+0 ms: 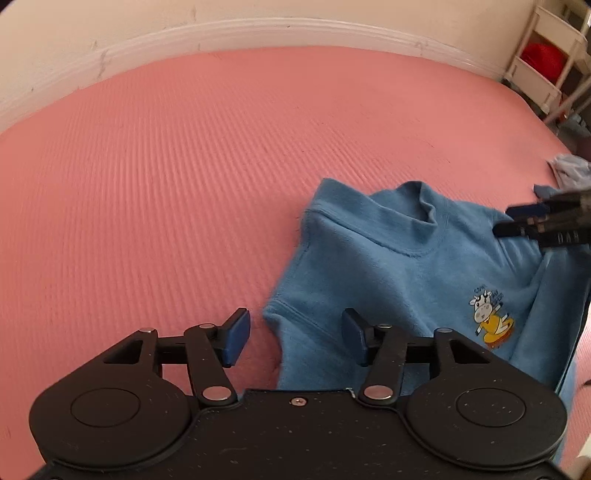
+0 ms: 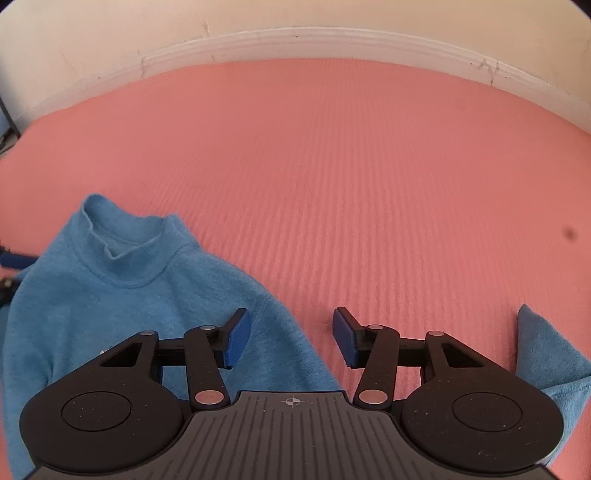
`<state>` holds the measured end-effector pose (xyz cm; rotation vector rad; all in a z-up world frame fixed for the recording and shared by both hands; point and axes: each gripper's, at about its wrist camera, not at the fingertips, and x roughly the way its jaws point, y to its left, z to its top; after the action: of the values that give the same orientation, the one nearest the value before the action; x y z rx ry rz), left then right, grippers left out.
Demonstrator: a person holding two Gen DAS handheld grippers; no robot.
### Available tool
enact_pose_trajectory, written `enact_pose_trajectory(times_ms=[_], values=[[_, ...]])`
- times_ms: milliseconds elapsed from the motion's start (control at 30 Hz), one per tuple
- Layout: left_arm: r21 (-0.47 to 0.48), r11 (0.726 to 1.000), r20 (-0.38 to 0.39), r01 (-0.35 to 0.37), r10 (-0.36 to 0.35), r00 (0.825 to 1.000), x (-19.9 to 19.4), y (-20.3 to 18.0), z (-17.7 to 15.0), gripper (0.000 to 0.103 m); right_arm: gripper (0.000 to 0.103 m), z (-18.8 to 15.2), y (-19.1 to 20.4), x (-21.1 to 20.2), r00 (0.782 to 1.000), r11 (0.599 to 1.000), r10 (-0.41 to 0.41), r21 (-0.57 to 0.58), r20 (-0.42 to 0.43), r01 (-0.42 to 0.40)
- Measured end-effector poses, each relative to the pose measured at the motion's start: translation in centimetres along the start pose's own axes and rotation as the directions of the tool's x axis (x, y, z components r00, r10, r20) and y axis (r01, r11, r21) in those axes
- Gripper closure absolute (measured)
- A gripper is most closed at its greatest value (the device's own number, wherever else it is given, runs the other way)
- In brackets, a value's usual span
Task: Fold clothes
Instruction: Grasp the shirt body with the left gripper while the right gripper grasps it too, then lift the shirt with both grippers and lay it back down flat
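On pink mat (image 1: 184,166) | blue sweatshirt (image 1: 388,280) lay collar up | left tool (image 1: 295,338) gaped empty | right tool (image 2: 291,338) gaped empty

We're in a home here, a lived-in room by the look of it. A ribbed pink foam mat (image 1: 207,155) covers the floor and runs up to a scuffed cream wall (image 1: 110,18) with a white skirting board (image 2: 295,40). In the corner stands a white shelf unit (image 1: 546,62) with something red inside, and a child's blue sweatshirt (image 1: 399,280) with a cartoon print lies on the mat.
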<state>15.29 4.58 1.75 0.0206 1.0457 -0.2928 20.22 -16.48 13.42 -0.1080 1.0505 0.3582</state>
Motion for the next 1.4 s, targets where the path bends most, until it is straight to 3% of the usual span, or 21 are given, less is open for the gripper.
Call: enact_pose_trajectory(times_ms=[133,200,333,467,600,700,767,833,1000,1067,1200,1300,1400], values=[[0.012,1.0,-0.011,-0.002,0.002,1.0,0.1,-0.4,-0.1,0.049,0.068,-0.6,1.3,-0.5,1.0,0.998,0.004,-0.069,-0.009,-0.005],[0.039,0.999,-0.026,-0.005,0.006,1.0,0.1,-1.1,-0.3,0.049,0.082,-0.8,2.0,-0.7,1.0,0.996,0.004,-0.093,-0.016,-0.005],[0.046,0.999,-0.075,-0.001,0.005,0.997,-0.1,-1.9,-0.5,0.055,0.1,-1.0,4.0,-1.2,0.998,0.983,-0.052,-0.177,-0.021,0.047],[0.02,1.0,-0.098,-0.005,0.007,0.995,-0.4,-2.3,-0.6,0.096,0.1,-1.0,4.3,-2.0,0.996,0.981,-0.087,-0.173,0.0,0.086],[0.079,0.994,-0.049,-0.075,0.079,0.996,-1.2,-3.5,-0.6,0.1,0.1,-0.5,4.3,-3.5,0.991,0.977,-0.122,-0.17,0.054,0.13],[0.108,0.981,0.085,-0.161,0.153,0.985,-3.6,-3.6,1.1,0.1,0.1,-0.3,4.6,-5.1,0.976,0.963,-0.167,-0.188,0.137,0.191],[0.115,0.968,0.194,-0.225,0.2,0.96,-5.7,-3.6,2.5,0.1,0.1,0.4,4.9,-6.8,0.949,0.944,-0.212,-0.202,0.234,0.26],[0.089,0.961,0.3,-0.262,0.225,0.927,-8.3,-3.4,4.2,0.1,0.1,1.2,5.1,-8.7,0.905,0.922,-0.253,-0.198,0.342,0.332],[0.018,0.954,0.536,-0.299,0.244,0.809,-15.6,-3.7,7.9,0.1,0.1,3.6,4.6,-14.3,0.758,0.894,-0.312,-0.092,0.573,0.438],[0.003,0.957,0.605,-0.291,0.23,0.762,-18.4,-4.0,8.8,0.099,0.1,4.2,4.4,-16.9,0.7,0.892,-0.317,-0.049,0.64,0.449],[-0.004,0.963,0.7,-0.27,0.195,0.687,-23.1,-4.5,9.5,0.099,0.1,5.1,4.3,-22.3,0.584,0.89,-0.312,0.017,0.749,0.455],[0.001,0.968,0.748,-0.249,0.164,0.643,-26.2,-4.7,9.2,0.099,0.1,4.2,4.3,-25.2,0.555,0.905,-0.286,0.03,0.781,0.424],[0.031,0.976,0.77,-0.215,0.114,0.628,-29.1,-4.8,8.3,0.099,0.1,3.0,4.2,-28.0,0.531,0.92,-0.258,0.039,0.807,0.389]])
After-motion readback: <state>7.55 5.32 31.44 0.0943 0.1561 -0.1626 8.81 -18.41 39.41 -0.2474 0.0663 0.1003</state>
